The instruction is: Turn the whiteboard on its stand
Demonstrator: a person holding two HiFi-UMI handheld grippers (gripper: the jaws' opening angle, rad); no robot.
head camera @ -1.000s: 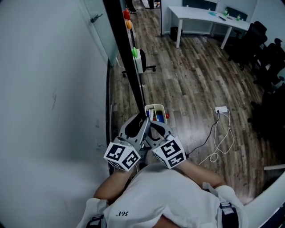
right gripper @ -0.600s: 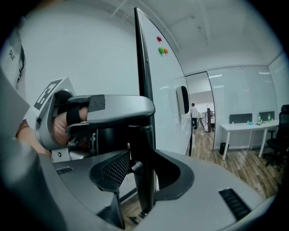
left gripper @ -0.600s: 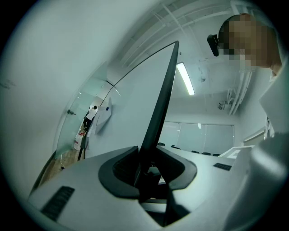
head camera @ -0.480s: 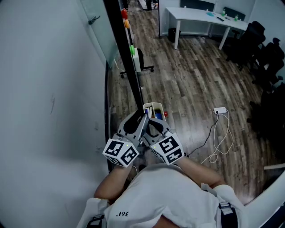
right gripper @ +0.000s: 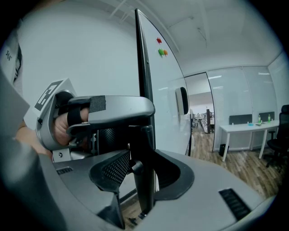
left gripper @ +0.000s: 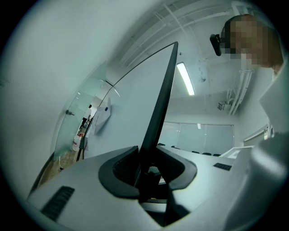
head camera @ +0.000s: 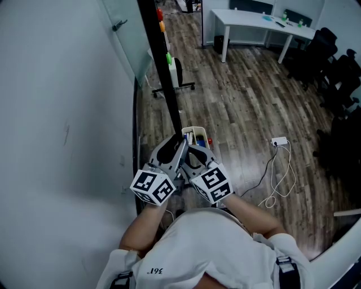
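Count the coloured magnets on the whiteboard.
3, on the whiteboard, seen in the head view: red magnet uppermost, orange magnet just below, green magnet lower still. More may hide on its other face.

An office: white desk (head camera: 254, 21), black chairs (head camera: 338, 62), wood-look floor (head camera: 242, 107).

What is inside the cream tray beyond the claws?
A blue thing shows in the tray, a red one at its right rim; too small to name. The left claw, right claw and board edge cover its near end.
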